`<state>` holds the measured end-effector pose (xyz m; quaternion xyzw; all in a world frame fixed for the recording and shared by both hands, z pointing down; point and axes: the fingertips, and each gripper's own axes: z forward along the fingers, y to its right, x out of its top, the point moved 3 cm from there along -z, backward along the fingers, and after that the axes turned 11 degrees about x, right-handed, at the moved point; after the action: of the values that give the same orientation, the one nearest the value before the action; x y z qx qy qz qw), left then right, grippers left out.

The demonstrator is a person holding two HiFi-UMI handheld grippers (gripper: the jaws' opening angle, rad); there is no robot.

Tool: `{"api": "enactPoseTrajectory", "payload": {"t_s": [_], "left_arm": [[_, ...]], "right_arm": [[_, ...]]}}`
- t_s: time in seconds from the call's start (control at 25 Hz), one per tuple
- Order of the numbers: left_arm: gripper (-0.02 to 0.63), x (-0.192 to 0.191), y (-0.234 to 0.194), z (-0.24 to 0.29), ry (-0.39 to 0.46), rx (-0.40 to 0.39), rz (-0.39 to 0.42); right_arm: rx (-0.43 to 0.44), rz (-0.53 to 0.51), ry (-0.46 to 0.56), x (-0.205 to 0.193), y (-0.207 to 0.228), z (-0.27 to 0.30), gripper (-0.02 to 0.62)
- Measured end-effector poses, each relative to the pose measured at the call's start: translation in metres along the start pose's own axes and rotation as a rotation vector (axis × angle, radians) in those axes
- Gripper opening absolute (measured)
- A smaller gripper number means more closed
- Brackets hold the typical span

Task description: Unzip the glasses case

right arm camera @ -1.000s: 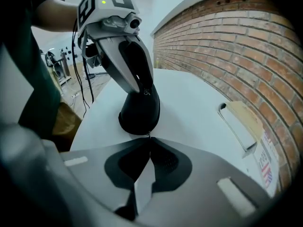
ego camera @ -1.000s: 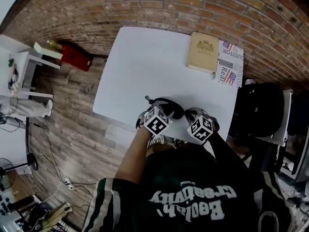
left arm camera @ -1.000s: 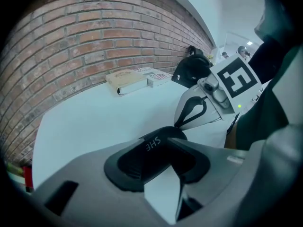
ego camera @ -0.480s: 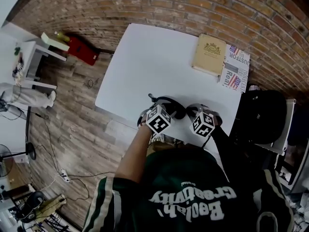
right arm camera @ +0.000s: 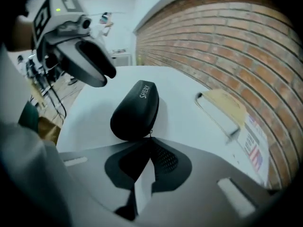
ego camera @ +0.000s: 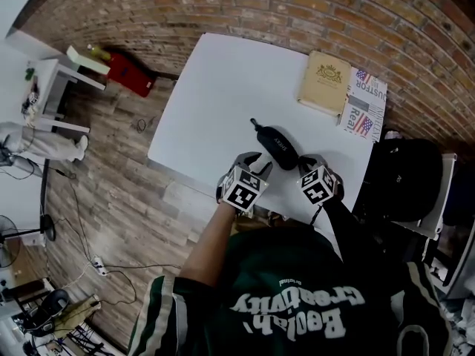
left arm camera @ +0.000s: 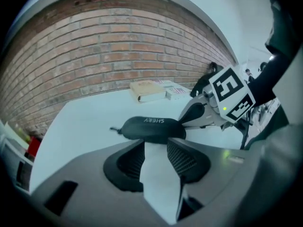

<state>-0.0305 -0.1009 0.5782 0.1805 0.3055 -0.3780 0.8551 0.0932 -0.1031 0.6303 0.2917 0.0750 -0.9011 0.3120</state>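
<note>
1. Starting at the far left of the head view, a small white side table (ego camera: 58,87) stands on the wood-plank floor (ego camera: 111,199). A red box (ego camera: 130,74) lies just beside it, against the foot of the curved red-brick wall (ego camera: 297,6).
2. Thin cables trail across the floor toward the lower left corner.
3. A plain white rectangular worktop (ego camera: 215,87) fills the middle of the room. Most of its surface is bare.
4. The left hand-held gripper (left arm camera: 155,145) is at the worktop's near edge. Its jaws stand apart and have just been opening. Only bare white worktop shows between them, and nothing is pinched.
5. The black, oval, zippered glasses case (ego camera: 277,147) lies flat on the worktop just beyond both grippers. It has white lettering on its lid and lies at a slant, with a short strap at its far end.
6. The right hand-held gripper (right arm camera: 149,141) has its jaws closed together. Their tips are at the near end of the case, where a small metal zipper pull (right arm camera: 150,133) shows. I cannot tell whether the pull is actually caught.
7. A tan hardback book (ego camera: 325,84) with a gold crest lies well apart from the case, at the worktop's far right corner.
8. A printed paper with flag pictures (ego camera: 364,106) lies beside the book and partly under it.
9. A black bag (ego camera: 401,170) sits off the worktop's right edge.
</note>
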Motion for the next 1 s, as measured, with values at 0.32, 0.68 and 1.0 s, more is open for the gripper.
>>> {"api": "enactPoseTrajectory", "payload": {"t_s": [0.32,0.68,1.0], "left_arm": [[0.141,0.005,-0.003,-0.002,0.038,-0.01,-0.076],[0.14,-0.011,0.019,0.006,0.054,-0.087,-0.192],[0.14,-0.012,0.018,0.006,0.075,-0.071,-0.188]], "right_arm": [[0.316,0.036,0.102,0.022,-0.084,0.003,0.014],[0.384,-0.088,0.033,0.017,-0.112,0.024,0.015],[0.361,-0.099,0.049,0.019,-0.111,0.025,0.015]]}}
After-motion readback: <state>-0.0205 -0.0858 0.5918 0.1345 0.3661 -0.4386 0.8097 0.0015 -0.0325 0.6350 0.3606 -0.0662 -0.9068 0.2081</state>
